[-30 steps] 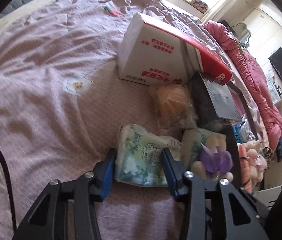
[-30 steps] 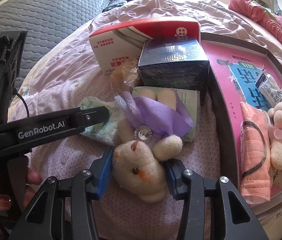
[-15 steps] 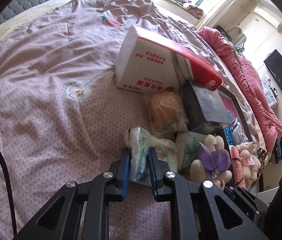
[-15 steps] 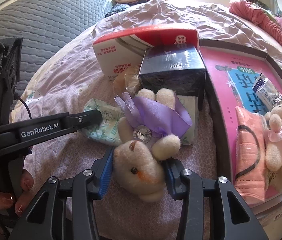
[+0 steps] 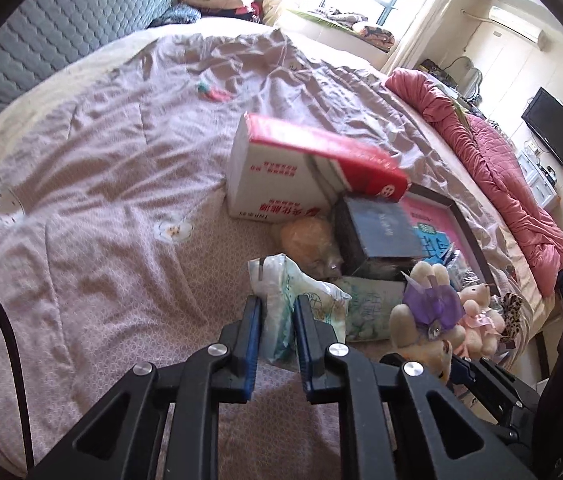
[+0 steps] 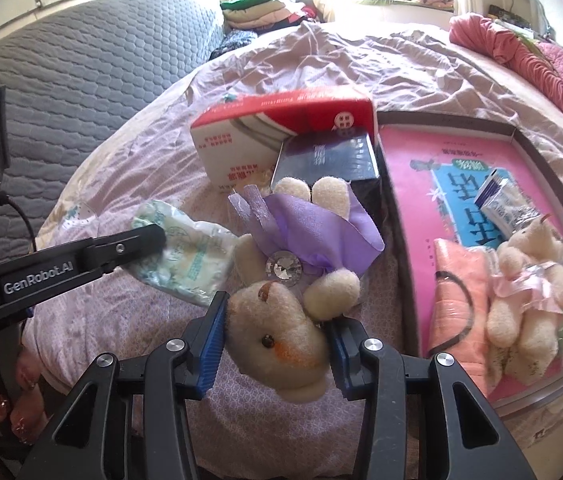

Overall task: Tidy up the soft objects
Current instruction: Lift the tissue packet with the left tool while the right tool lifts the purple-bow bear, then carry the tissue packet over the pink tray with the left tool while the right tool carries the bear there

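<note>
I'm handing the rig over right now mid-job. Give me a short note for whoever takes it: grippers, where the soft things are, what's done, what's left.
Left gripper: shut on the tissue pack.
Right gripper: shut on the head of the purple-dressed plush bear.
Done: pink-bowed bear and peach cloth lie in the tray.
Left: place both held items. A second tissue pack remains on the bedspread.

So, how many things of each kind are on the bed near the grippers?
Plush bears: 2, purple-bow bear, pink-bow bear
Tissue packs: 2, held pack, lying pack
Boxes: 2, red-white box, dark box
Pink cloth: 1
Total: 7
</note>
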The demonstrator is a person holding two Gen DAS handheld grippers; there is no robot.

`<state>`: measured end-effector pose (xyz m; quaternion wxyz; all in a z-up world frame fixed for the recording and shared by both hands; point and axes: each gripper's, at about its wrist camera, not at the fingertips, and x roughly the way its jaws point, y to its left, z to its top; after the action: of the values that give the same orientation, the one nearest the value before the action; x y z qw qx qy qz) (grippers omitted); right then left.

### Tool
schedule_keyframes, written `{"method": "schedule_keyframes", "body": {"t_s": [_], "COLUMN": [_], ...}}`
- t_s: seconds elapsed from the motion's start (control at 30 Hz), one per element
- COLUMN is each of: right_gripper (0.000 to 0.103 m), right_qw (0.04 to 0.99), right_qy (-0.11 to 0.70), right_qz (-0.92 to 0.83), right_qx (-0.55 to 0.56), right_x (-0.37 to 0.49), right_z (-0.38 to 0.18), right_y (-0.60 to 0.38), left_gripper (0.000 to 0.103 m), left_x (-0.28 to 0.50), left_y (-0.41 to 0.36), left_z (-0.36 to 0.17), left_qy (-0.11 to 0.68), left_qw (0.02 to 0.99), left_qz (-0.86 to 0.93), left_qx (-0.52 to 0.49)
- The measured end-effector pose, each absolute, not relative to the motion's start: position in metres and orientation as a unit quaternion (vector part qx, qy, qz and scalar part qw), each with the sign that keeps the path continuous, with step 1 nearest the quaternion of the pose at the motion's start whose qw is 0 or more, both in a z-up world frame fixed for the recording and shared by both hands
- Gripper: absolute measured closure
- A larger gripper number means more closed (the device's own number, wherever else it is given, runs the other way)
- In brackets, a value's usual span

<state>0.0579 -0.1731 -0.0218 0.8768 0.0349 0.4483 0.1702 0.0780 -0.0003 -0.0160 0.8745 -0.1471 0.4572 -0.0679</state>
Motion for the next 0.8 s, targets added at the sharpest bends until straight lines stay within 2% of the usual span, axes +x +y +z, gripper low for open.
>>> {"method": "schedule_keyframes", "body": {"t_s": [0.33,0.8], "right_gripper": [0.057,0.057], "right_qw": [0.891,0.906], "right_qy": [0.422,0.391], "right_qz": [0.162,0.148], "right_qx": [0.046,0.06], "right_x": [0.052,0.042], "right_z": [0.002,0.037], "right_y": [-0.192,-0.222], "left_gripper": [0.086,0.086], "left_x": [0.065,0.052], "left_y": [-0.017,-0.06], "left_z": [0.025,0.056], "left_qy": [0.423,0.404], "left_qw": [0.893,0.903], "left_qz": [-0.08,-0.111], "left_qx": [-0.129,-0.095]}}
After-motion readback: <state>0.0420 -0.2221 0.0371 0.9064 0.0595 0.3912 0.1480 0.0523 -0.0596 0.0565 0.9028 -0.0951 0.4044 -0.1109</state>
